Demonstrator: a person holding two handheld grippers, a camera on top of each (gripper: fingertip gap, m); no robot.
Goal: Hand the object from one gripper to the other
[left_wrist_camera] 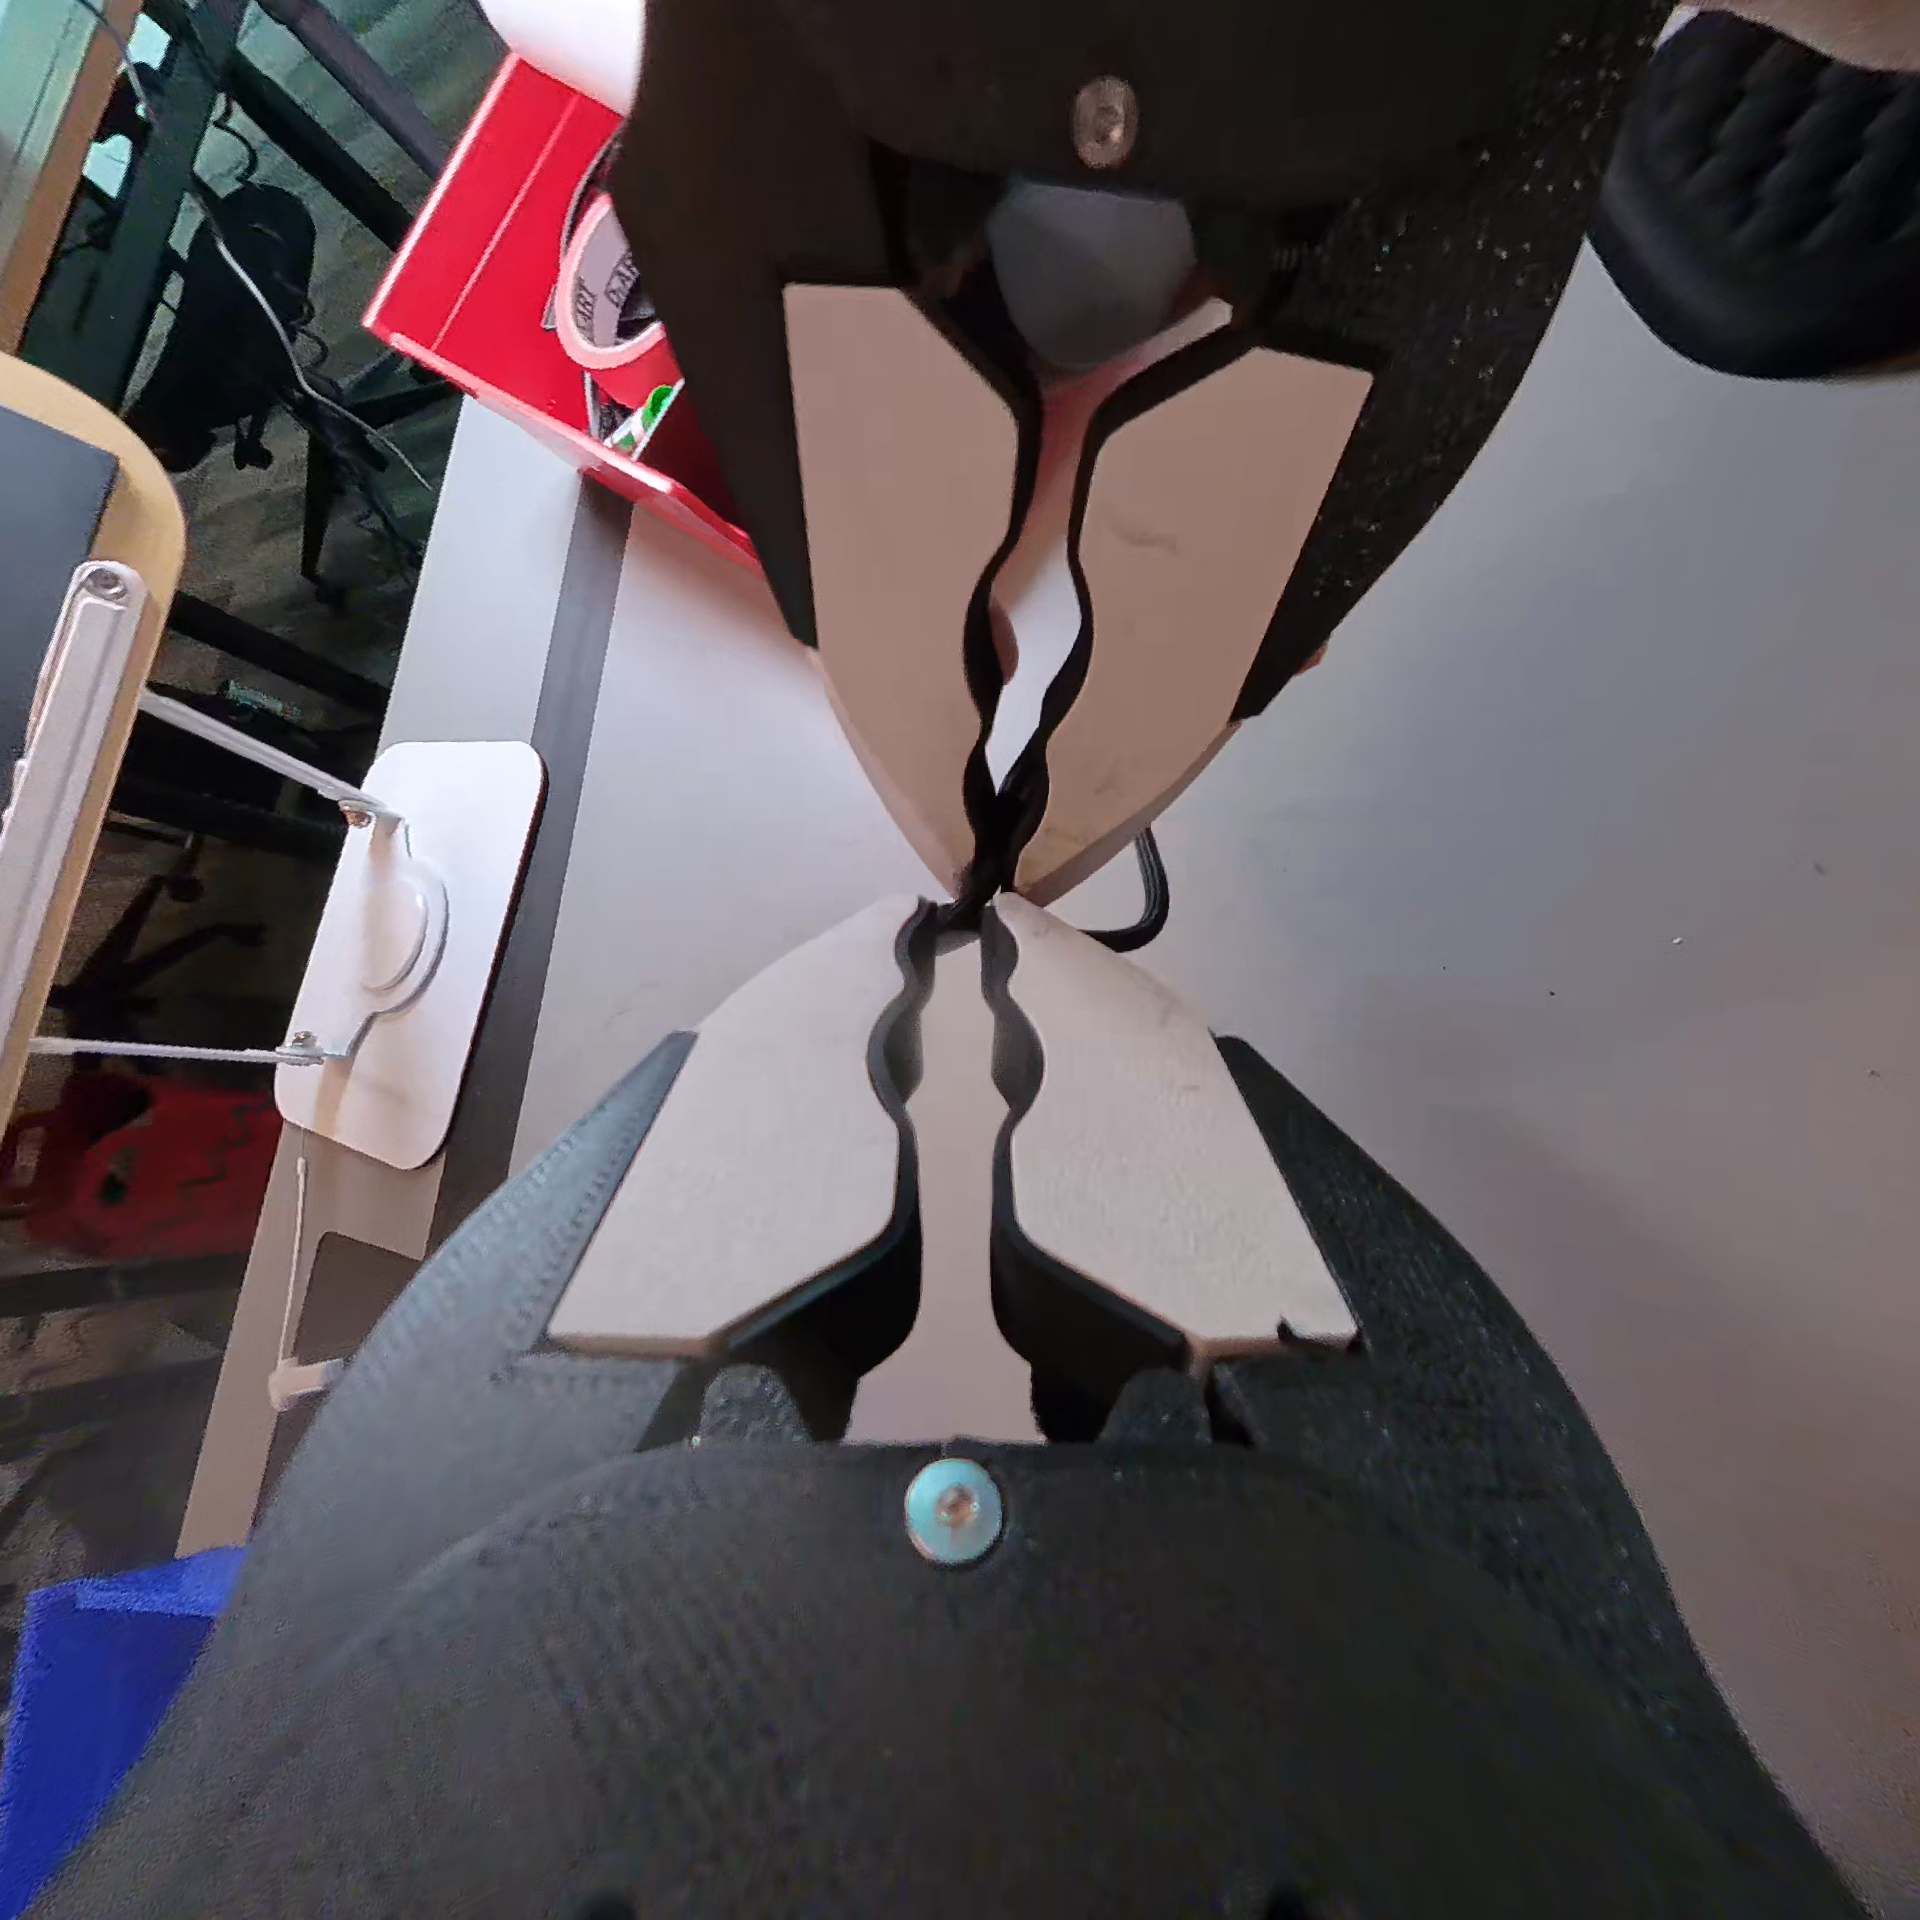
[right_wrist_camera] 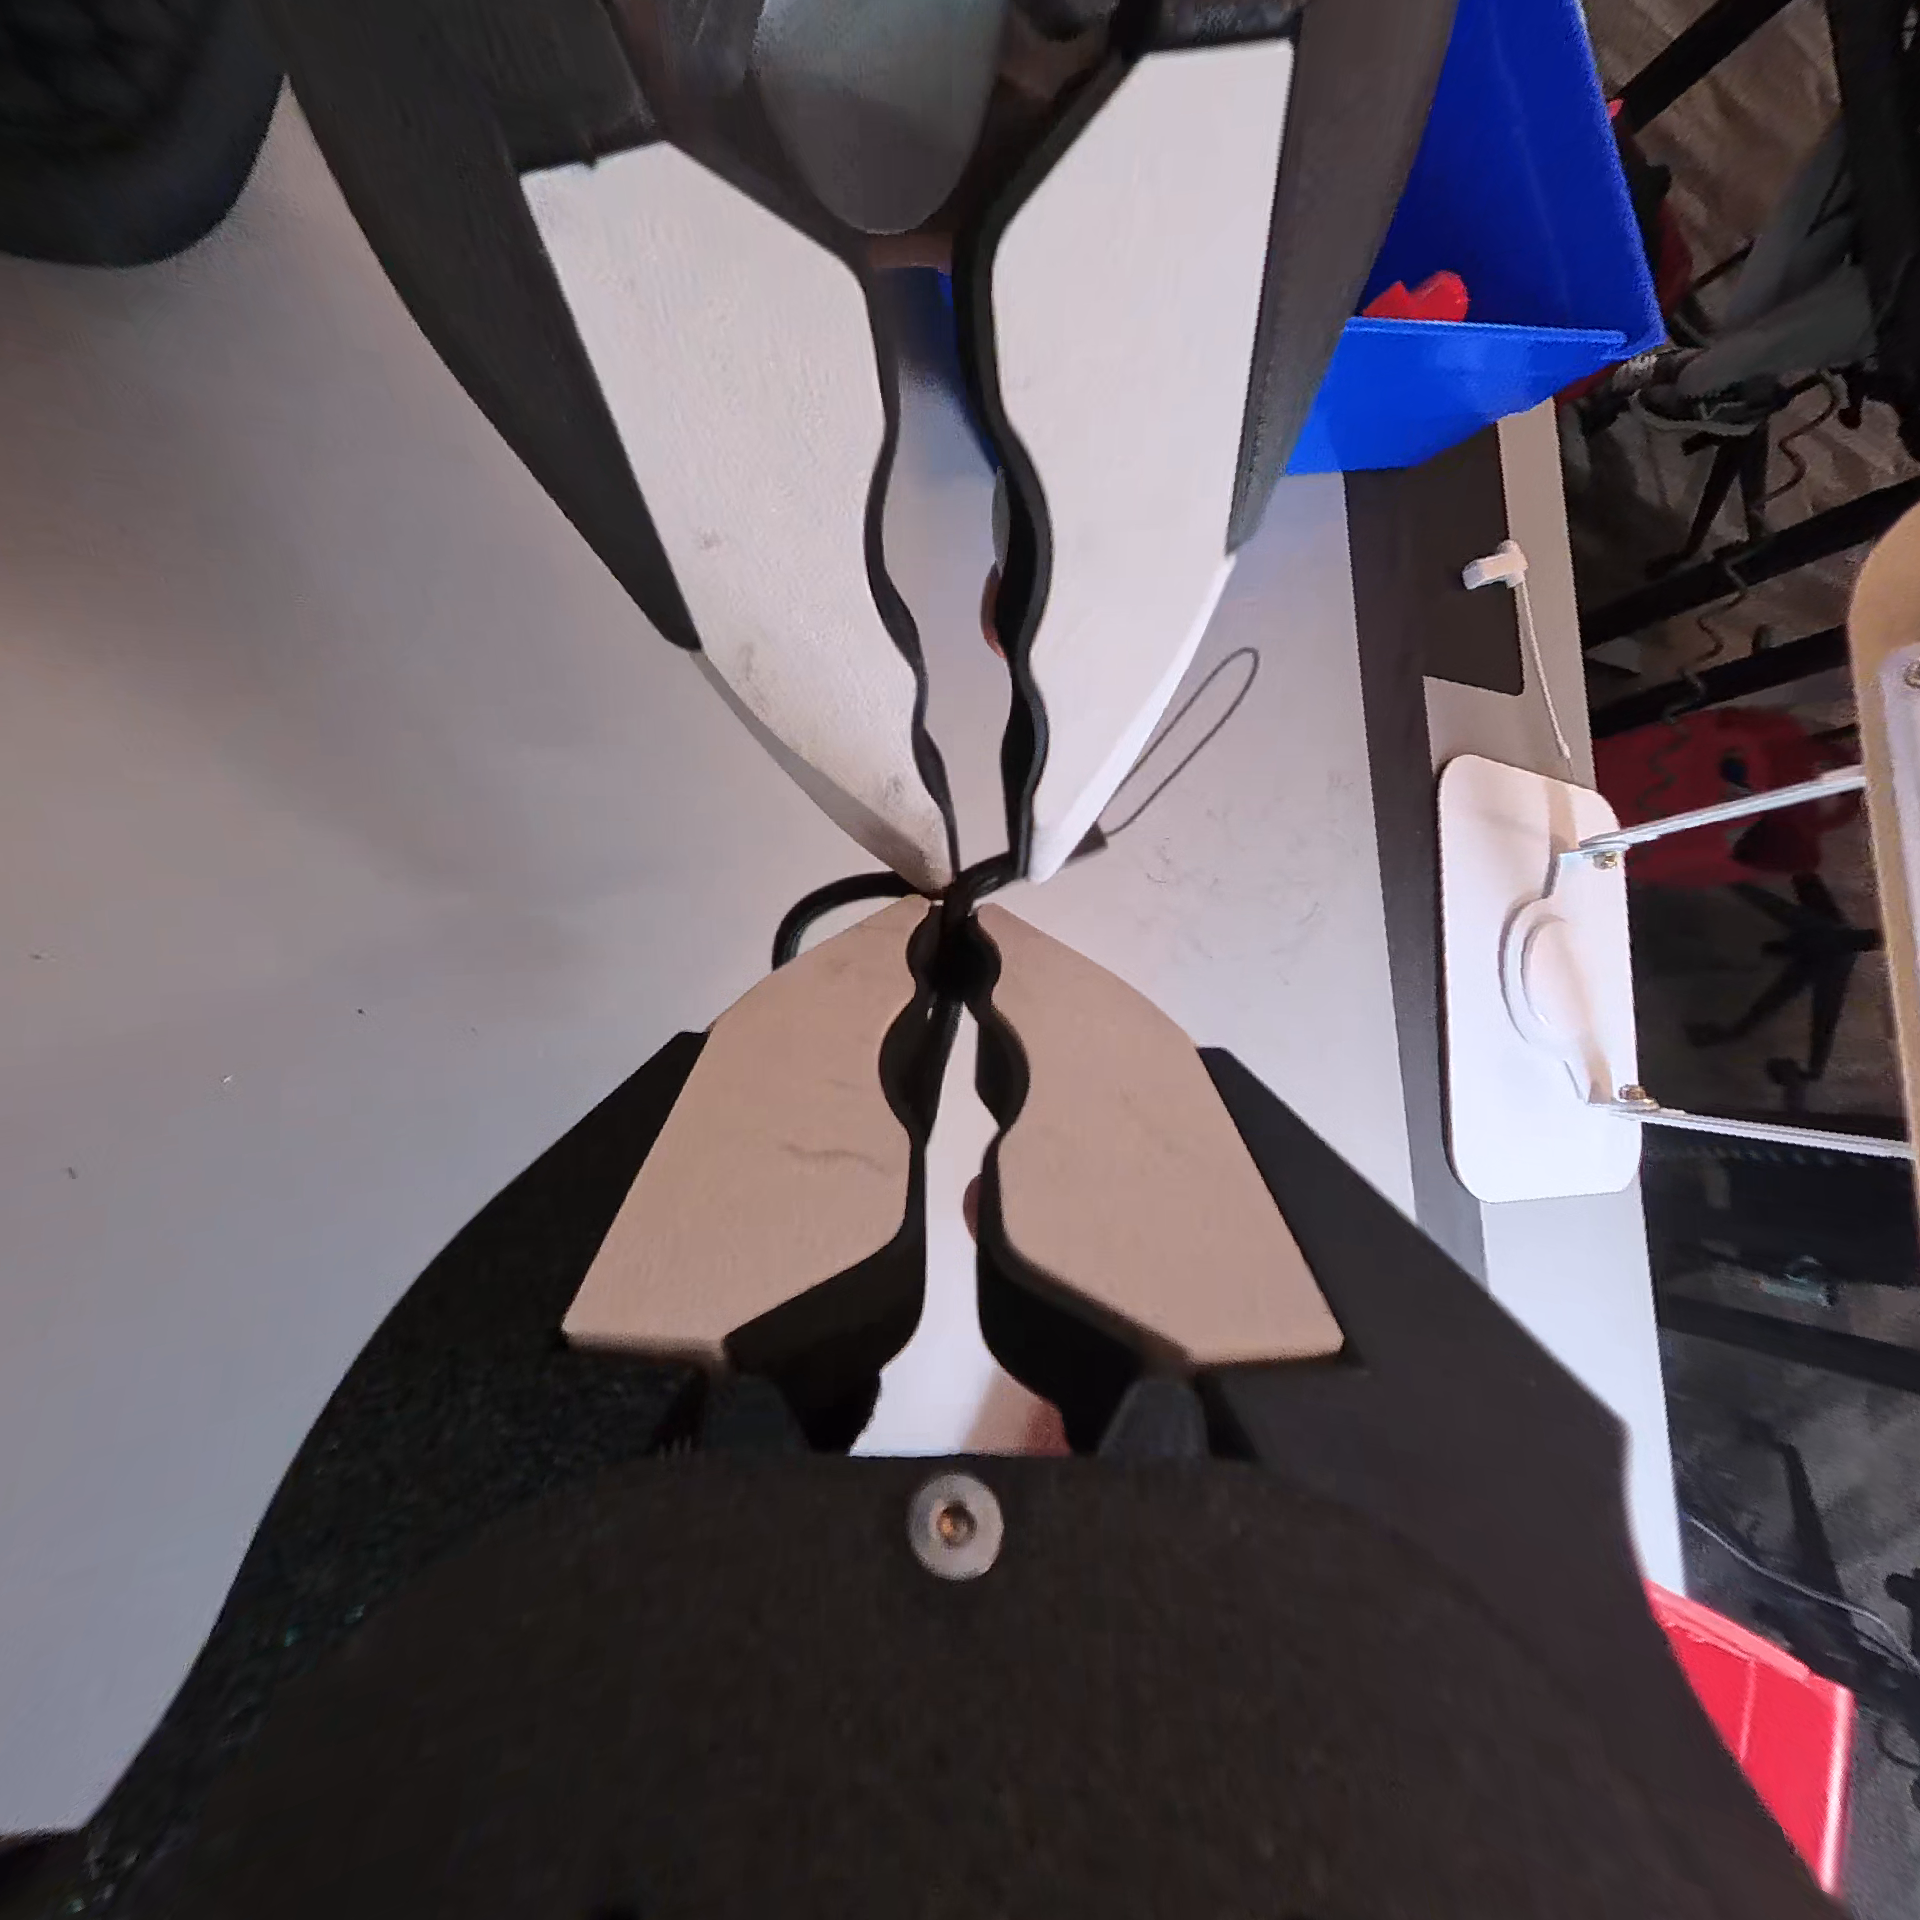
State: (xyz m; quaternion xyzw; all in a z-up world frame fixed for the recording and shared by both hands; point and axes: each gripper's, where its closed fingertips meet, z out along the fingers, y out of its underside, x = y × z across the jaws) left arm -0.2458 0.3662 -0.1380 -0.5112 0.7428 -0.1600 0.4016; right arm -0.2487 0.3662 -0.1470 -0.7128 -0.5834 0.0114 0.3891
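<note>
The left gripper (left_wrist_camera: 961, 914), two black printed fingers faced with pale wavy-edged pads, is seen from its own camera with its tips drawn close around a thin black looped cord (left_wrist_camera: 1148, 894), though a narrow gap shows between the pads further back. Tip to tip against it, the right gripper (left_wrist_camera: 997, 873) of the same build is pressed closed on the same cord. From the right wrist view, the right gripper (right_wrist_camera: 951, 920) is seen pinching the cord (right_wrist_camera: 821, 899), and the left gripper (right_wrist_camera: 982, 868) meets it from above with its tips nearly together. Whether the left pads truly clamp the cord cannot be told. The cord is held in the air above a white tabletop (left_wrist_camera: 1558, 935), at the point where the four fingertips meet, with a loop bulging out beside them. Beyond the cord, a red cardboard box (left_wrist_camera: 499, 270) sits near the table edge, and a blue plastic bin (right_wrist_camera: 1455, 343) stands at the opposite end. A white mounting plate (right_wrist_camera: 1538, 977) lies on the table's edge strip.
</note>
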